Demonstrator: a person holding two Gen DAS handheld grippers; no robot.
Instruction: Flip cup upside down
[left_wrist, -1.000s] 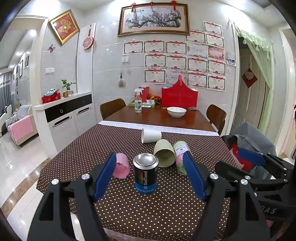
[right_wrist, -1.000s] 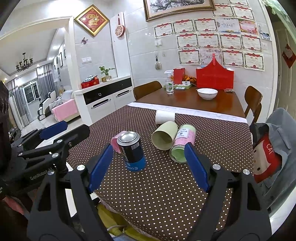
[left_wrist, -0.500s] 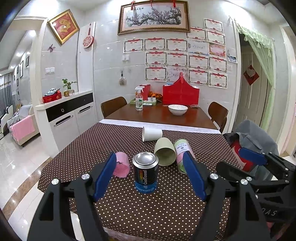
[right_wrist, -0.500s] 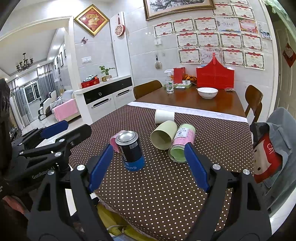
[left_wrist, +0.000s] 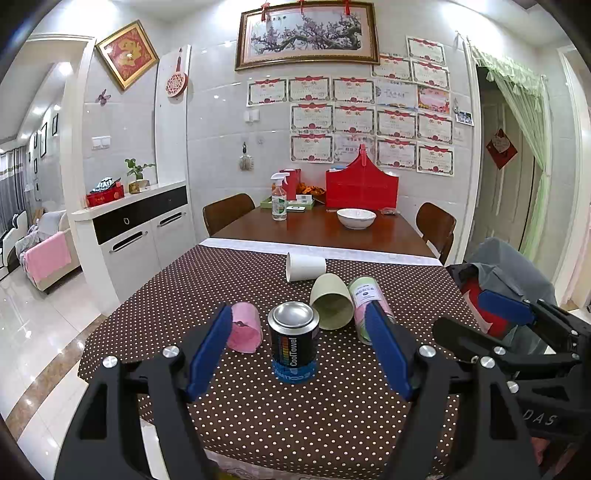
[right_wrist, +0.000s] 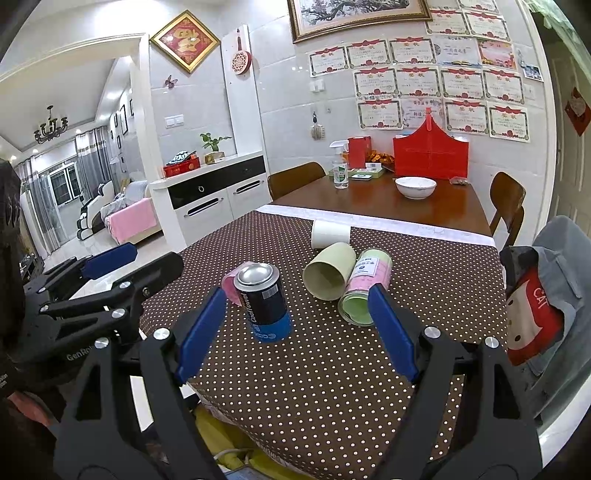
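Observation:
Several cups lie on their sides on the dotted tablecloth (left_wrist: 258, 413): a pink cup (left_wrist: 244, 327), a pale green cup (left_wrist: 330, 305), a green-and-pink labelled cup (left_wrist: 365, 304) and a white cup (left_wrist: 304, 266). A dark blue can (left_wrist: 293, 343) stands upright in front of them. My left gripper (left_wrist: 299, 350) is open and empty, its fingers on either side of the can, short of it. My right gripper (right_wrist: 295, 332) is open and empty near the table's front edge, facing the can (right_wrist: 265, 297) and the pale green cup (right_wrist: 328, 275).
Beyond the cloth, the wooden table holds a white bowl (left_wrist: 356, 218), a spray bottle (left_wrist: 279, 203) and a red box (left_wrist: 362, 190). Chairs stand at both sides. A grey jacket (right_wrist: 543, 295) hangs on a chair at the right. A white sideboard (left_wrist: 136, 229) stands left.
Both grippers have drifted slightly; the left view has backed off and lifted a little. Both stay open. The cups and the can have not moved.

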